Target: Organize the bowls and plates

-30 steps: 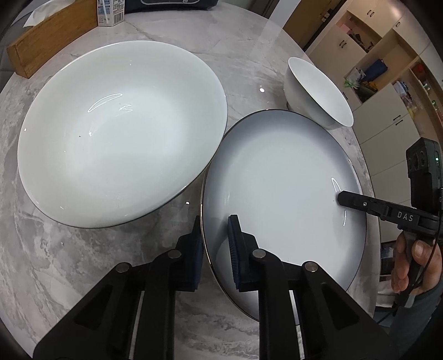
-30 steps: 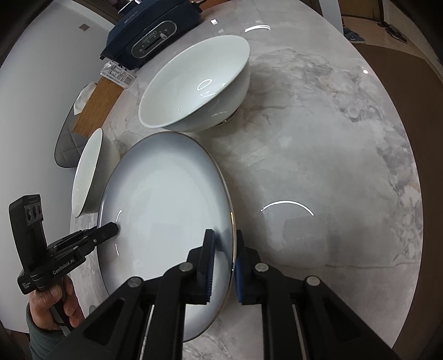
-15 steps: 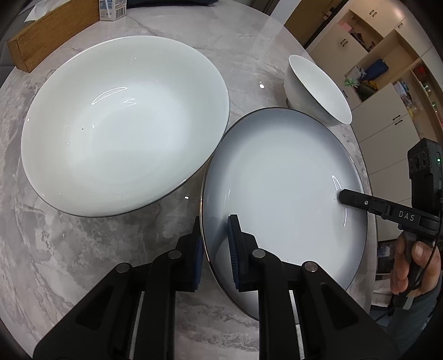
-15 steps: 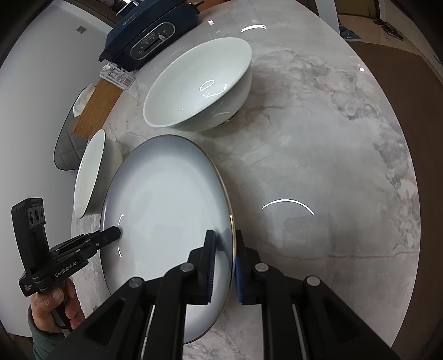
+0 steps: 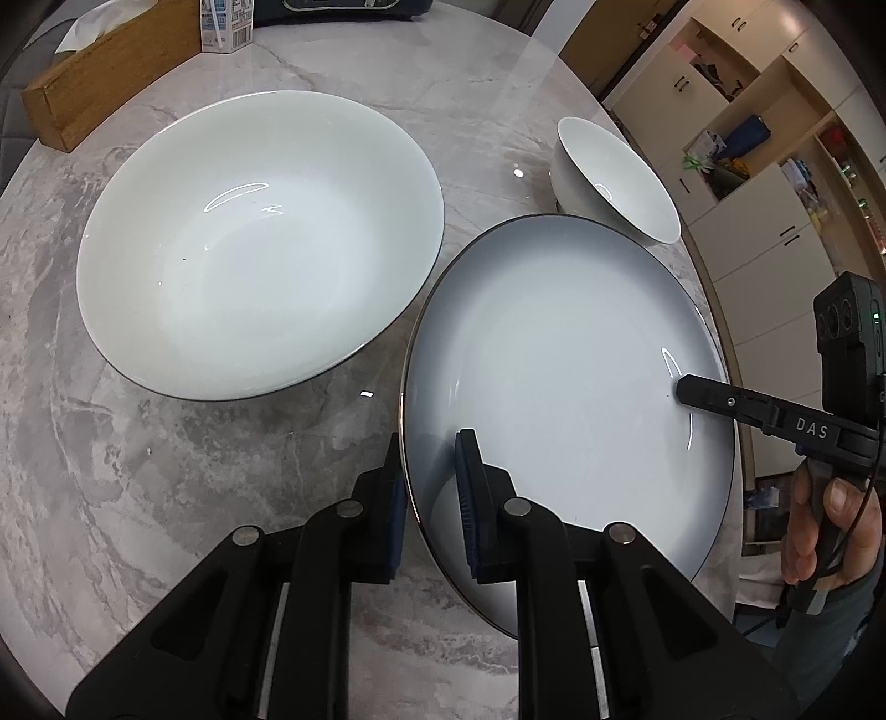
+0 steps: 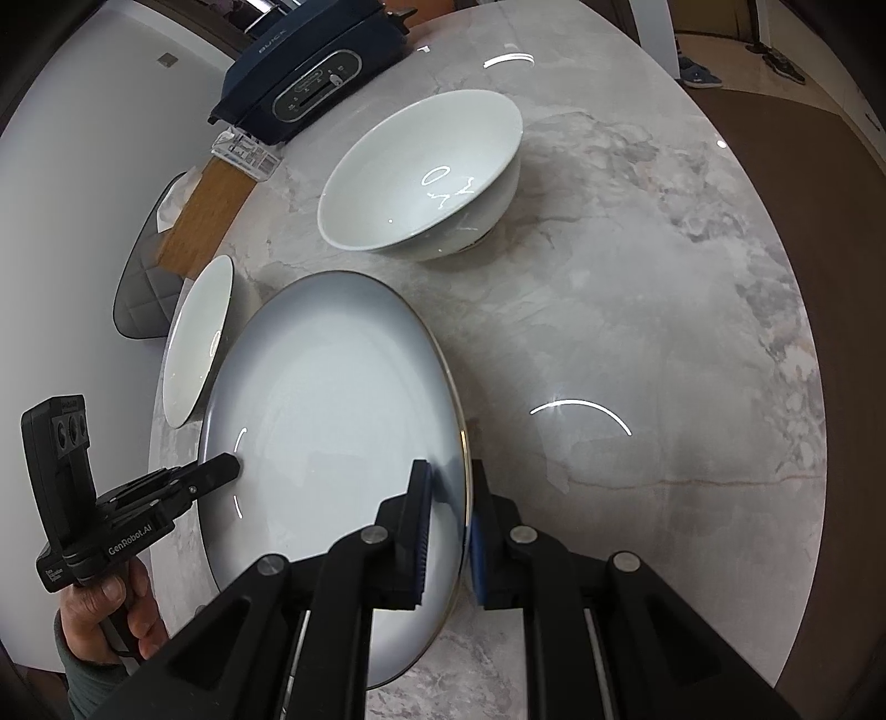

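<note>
A pale grey-blue plate (image 5: 565, 387) with a thin dark rim is held over a round marble table (image 5: 166, 471), gripped at opposite edges by two handheld grippers. The left gripper (image 5: 429, 487) has its blue-padded fingers narrowed onto the plate's near rim, one pad above and one below; the right gripper (image 6: 446, 515) clamps the opposite rim the same way, and a person's hand (image 5: 825, 531) is seen on its handle in the left wrist view. Just beside the plate sits a large white bowl (image 5: 260, 243), its rim close to the plate's edge. A small white bowl (image 5: 614, 177) stands near the plate's far side, by the table's edge. Farther back lie a wooden tissue box (image 5: 111, 72), a small carton (image 5: 224, 25) and a dark blue appliance (image 6: 310, 72); cupboards (image 5: 775, 183) line the wall beyond.
</note>
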Available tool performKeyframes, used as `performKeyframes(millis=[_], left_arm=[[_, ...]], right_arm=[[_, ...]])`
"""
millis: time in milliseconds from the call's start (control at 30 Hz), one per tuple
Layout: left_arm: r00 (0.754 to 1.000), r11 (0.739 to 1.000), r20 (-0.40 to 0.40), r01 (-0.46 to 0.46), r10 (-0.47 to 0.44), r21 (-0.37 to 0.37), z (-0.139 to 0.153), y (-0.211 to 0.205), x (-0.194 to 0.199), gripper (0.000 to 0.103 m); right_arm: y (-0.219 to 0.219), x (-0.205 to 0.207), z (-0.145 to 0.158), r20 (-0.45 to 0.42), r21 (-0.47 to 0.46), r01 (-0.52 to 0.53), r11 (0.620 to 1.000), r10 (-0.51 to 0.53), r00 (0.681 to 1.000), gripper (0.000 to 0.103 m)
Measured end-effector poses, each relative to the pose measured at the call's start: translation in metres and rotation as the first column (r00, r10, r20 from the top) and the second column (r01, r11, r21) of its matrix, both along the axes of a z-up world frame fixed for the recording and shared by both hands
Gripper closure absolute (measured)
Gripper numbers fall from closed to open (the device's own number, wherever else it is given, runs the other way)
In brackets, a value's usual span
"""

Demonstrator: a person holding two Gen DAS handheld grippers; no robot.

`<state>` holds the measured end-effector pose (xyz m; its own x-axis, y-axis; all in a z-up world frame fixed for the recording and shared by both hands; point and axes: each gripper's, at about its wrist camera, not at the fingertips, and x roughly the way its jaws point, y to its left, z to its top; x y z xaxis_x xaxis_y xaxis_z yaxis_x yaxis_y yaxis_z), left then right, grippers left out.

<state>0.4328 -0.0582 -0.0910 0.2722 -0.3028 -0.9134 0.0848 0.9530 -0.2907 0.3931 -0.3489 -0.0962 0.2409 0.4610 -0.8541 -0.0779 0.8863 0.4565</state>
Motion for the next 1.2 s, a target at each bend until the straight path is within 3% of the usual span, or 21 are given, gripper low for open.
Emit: performKeyframes(millis=[1200], left_arm=[[0.999, 1.000, 0.050, -0.003, 0.003, -0.002, 0.042, 0.036, -0.070, 0.088]], right_arm=[[0.039, -0.080, 0.043, 0.062, -0.011, -0.046, 0.999, 0.047, 0.997, 0.089]])
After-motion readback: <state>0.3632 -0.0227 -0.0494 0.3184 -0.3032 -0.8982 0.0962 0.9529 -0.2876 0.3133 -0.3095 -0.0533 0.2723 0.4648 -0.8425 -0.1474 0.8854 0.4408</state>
